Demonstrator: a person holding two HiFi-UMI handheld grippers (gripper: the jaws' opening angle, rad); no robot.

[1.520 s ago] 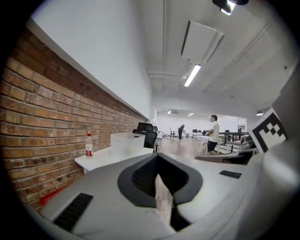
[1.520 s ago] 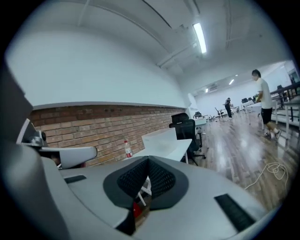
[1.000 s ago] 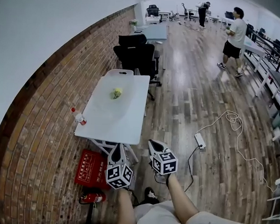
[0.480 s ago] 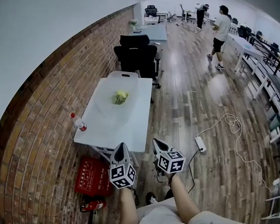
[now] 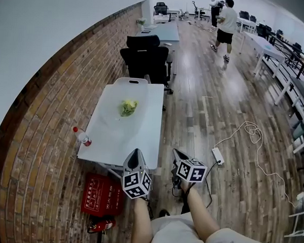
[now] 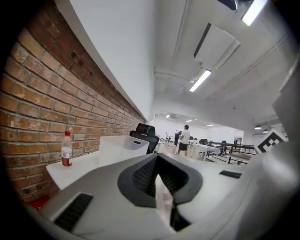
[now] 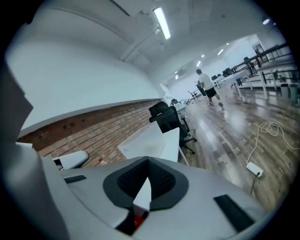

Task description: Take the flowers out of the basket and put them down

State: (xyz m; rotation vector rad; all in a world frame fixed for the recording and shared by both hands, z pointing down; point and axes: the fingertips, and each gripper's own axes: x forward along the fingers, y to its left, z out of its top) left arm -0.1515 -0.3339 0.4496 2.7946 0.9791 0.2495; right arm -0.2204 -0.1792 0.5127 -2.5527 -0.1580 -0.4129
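White rectangular table (image 5: 141, 138) against a red brick wall (image 5: 45, 118), head view: a yellow-green bunch of flowers (image 5: 127, 107) seems to lie on the tabletop, just short of a white plastic basket (image 5: 130, 82) at the far end. The left gripper (image 5: 135, 152) and right gripper (image 5: 177, 152) hang before the near edge, probably idle until within reach. Left gripper view: jaws clenched, empty. Right gripper view: jaws clenched, empty. Wood-plank floor (image 5: 218, 122), open office.
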